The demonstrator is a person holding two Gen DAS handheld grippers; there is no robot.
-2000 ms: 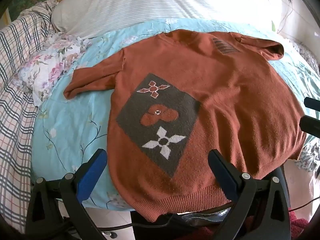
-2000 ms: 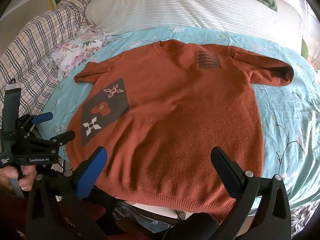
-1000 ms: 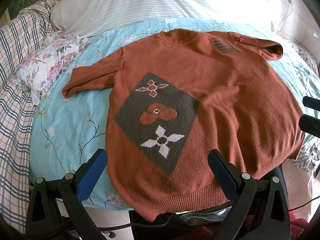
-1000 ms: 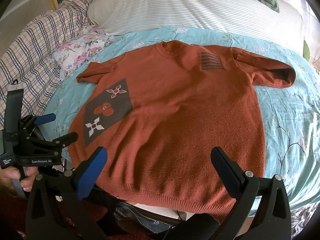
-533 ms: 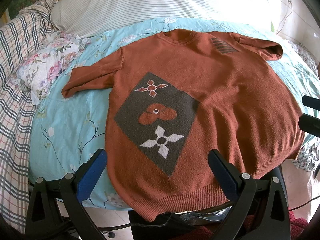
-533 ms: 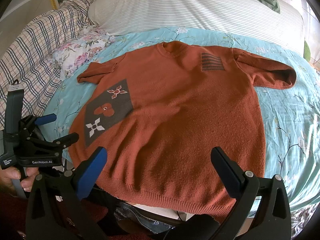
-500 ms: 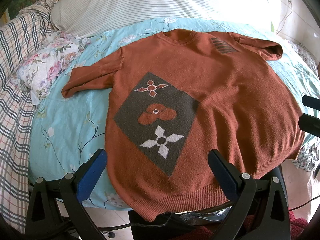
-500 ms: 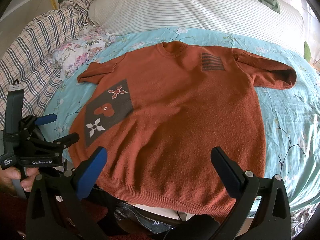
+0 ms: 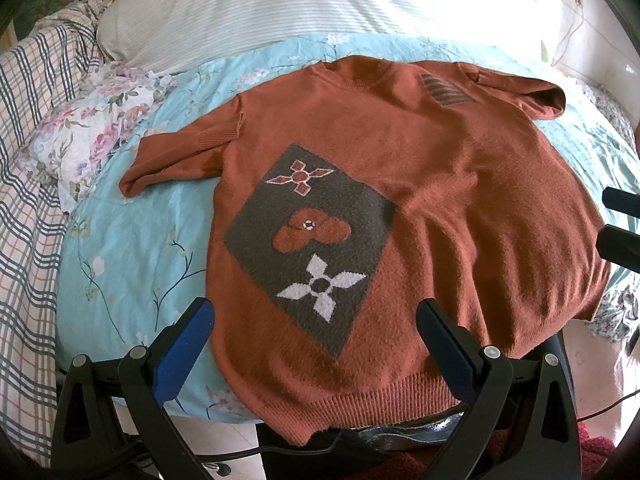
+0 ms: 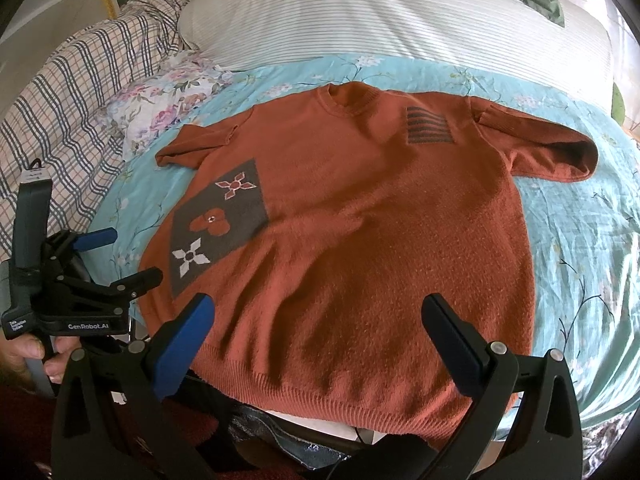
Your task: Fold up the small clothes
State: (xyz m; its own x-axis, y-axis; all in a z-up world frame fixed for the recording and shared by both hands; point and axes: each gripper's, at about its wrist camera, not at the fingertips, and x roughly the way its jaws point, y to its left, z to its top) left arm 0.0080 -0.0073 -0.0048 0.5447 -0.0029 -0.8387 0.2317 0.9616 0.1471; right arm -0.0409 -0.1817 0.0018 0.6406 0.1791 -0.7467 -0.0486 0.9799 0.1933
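Left wrist view gives you the rust-orange sweater (image 9: 460, 200) lying flat, front up, on the light blue floral sheet (image 9: 132, 248), its ribbed hem hanging just over the near edge of the bed, so what sits under that hem is dark and hard to make out. Your left gripper (image 9: 312, 336) hovers over the hem with its jaws spread wide and nothing between them; at the right edge only two dark finger tips of your right gripper (image 9: 620, 220) poke in, the rest cut off. From the right wrist view, your right gripper (image 10: 320, 332) is likewise spread apart and empty above the hem, and your left hand (image 10: 24, 356) is partly cropped at the frame's edge. The far sleeve opening (image 10: 576, 156) is in shadow. Compared with two seconds ago, almost nothing has changed: the sweater lies as before, both grippers have stayed wide and only drifted slightly.
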